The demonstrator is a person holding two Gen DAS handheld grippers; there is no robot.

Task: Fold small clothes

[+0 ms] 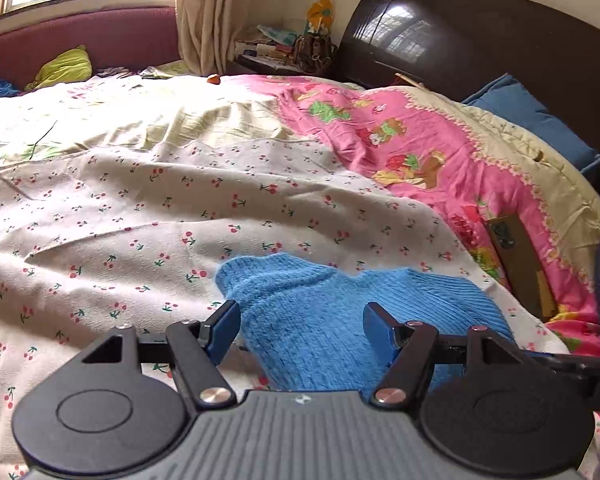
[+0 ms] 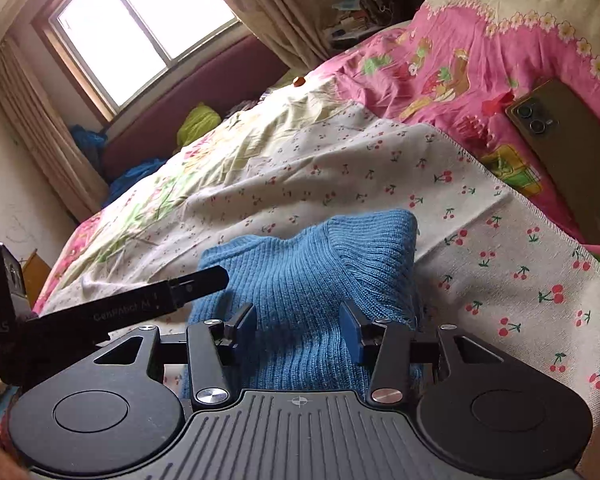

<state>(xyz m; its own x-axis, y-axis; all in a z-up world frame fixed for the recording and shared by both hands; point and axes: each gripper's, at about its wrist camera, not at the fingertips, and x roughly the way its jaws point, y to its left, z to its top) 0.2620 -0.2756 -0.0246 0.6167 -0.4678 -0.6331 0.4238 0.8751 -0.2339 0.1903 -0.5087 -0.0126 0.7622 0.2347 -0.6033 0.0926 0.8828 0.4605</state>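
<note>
Blue knitted garment (image 1: 340, 320) is being shown lying on a white cloth printed with small cherries (image 1: 140, 216), which is being carried by the bed and is spread partly over a pink cartoon-print quilt (image 1: 420, 148). In the right wrist view the garment's ribbed collar (image 2: 374, 248) is being seen at its far end, bunched upward. The left gripper (image 1: 302, 322) is being held low over the garment with its blue-padded fingers (image 1: 226, 330) standing well apart; knit is lying between them, but no pad is being pressed against it. The right gripper (image 2: 298, 330) is being held over the same garment with its fingers (image 2: 350, 334) parted at a moderate width, fabric being seen between them without being pinched. One finger of the left gripper is being seen reaching in from the left edge of the right wrist view. A brownish phone (image 2: 568, 160) is being seen lying on the pink quilt, near the cherry cloth's edge. A dark headboard (image 1: 480, 40), a blue pillow (image 1: 540, 120), a cluttered bedside stand (image 1: 284, 48), curtains (image 1: 208, 12) and a bright window (image 2: 140, 24) are being seen beyond.
</note>
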